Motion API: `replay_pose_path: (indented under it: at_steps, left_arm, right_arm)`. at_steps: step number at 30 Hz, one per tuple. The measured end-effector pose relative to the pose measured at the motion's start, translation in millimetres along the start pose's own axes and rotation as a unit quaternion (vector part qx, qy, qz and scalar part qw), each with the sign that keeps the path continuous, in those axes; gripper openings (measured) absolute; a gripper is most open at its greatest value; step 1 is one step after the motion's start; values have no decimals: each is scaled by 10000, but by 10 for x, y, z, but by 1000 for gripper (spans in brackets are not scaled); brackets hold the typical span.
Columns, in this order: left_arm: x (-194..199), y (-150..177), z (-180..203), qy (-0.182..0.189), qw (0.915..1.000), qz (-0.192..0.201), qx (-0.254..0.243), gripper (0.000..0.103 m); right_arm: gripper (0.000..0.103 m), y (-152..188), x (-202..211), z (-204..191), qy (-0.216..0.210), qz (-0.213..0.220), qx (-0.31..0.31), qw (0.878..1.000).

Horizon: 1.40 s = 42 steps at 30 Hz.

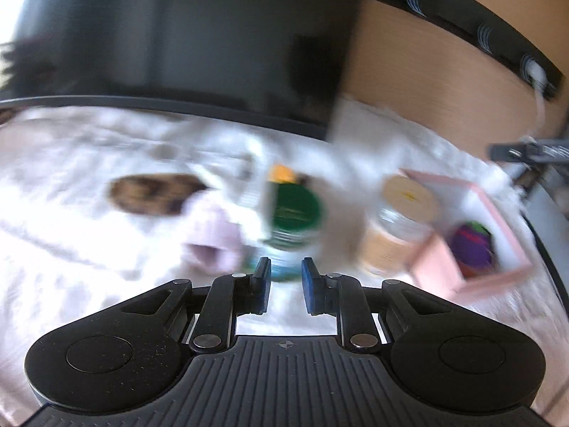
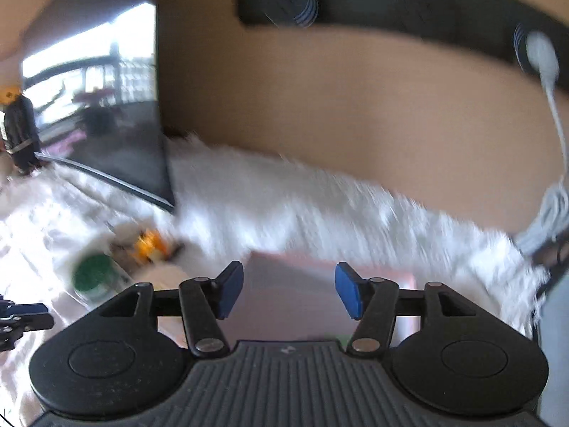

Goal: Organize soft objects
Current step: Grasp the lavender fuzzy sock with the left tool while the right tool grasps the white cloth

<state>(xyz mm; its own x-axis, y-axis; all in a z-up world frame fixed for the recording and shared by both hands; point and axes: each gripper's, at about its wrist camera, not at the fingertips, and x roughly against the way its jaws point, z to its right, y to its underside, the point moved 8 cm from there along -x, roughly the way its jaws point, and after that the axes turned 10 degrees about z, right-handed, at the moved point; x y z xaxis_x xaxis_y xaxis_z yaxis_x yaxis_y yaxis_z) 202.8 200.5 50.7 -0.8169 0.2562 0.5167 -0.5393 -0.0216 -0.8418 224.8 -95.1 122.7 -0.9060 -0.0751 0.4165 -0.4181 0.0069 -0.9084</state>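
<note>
Hovering over a white furry cover [image 1: 89, 249], left gripper [image 1: 286, 277] has its fingers apart w/ nothing btwn them; a green-lidded jar [image 1: 293, 219] sits just ahead. Right gripper [image 2: 288, 290] is wide open, empty, above a pink box [image 2: 284, 270]. Purple soft toy [image 1: 471, 245] lies inside the box. Pink cloth [image 1: 213, 238] lies left of the jar.

From my seat the worktop [image 1: 71, 235] wears a white, shaggy cloth. The monitor [image 1: 185, 35] screen is glossy black. Both jars, the green-lidded jar [image 1: 293, 213] and the tan-lidded jar [image 1: 405, 213], look like smooth plastic. The pink box [image 1: 441, 270] seems matt card. My fingers [image 2: 231, 290] carry matt blue pads.
</note>
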Motion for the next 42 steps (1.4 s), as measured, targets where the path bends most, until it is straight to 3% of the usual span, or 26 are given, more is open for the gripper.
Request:
replay_pose_path:
  at_steps: [4, 7, 10, 14, 17, 22, 26, 29, 35, 40, 41, 42]
  left_arm:
    - [13, -139, -431, -328, 9980, 141, 530, 21]
    - [22, -232, -648, -430, 9955, 302, 794, 21]
    - [-7, -240, -722, -441, 9963, 362, 649, 21]
    - [-159, -147, -622, -16, 9997, 225, -90, 21]
    - [-279, -17, -561, 129, 9998, 92, -98, 21]
    - [-446, 148, -635, 670, 9884, -31, 1360, 21]
    - [-624, 248, -587, 431, 9934, -44, 1058, 26]
    - [-703, 229, -659, 268, 9902, 72, 1365, 35]
    - [-684, 142, -721, 220, 9861, 461, 1579, 35]
    - [-763, 119, -679, 321, 9889, 567, 1333, 33]
    - [-793, 116, -688, 304, 9892, 550, 1322, 35]
    - [-821, 109, -704, 288, 9894, 535, 1321, 36]
  right_arm:
    - [61, -85, 13, -529, -790, -214, 238, 9964]
    - [61, -99, -76, -927, -1136, -472, 392, 9916]
    - [61, -138, -235, -1322, -1411, -669, 400, 9869]
    - [61, -135, -613, -1823, -1748, -1154, 235, 9775]
    - [61, -86, -932, -2040, -1714, -1421, 231, 9746]
    - [61, 14, -1180, -2158, -1735, -1730, 96, 9695]
    - [61, 32, -1257, -2164, -1715, -1789, 168, 9687]
    - [61, 36, -1322, -2165, -1699, -1880, 51, 9674]
    - [61, 98, -1480, -2244, -1773, -2080, -391, 9611]
    - [60, 188, -1731, -2296, -1604, -2339, -793, 9557]
    - [53, 204, -1771, -2299, -1602, -2373, -862, 9543]
    - [40, 209, -1805, -2309, -1626, -2400, -910, 9527]
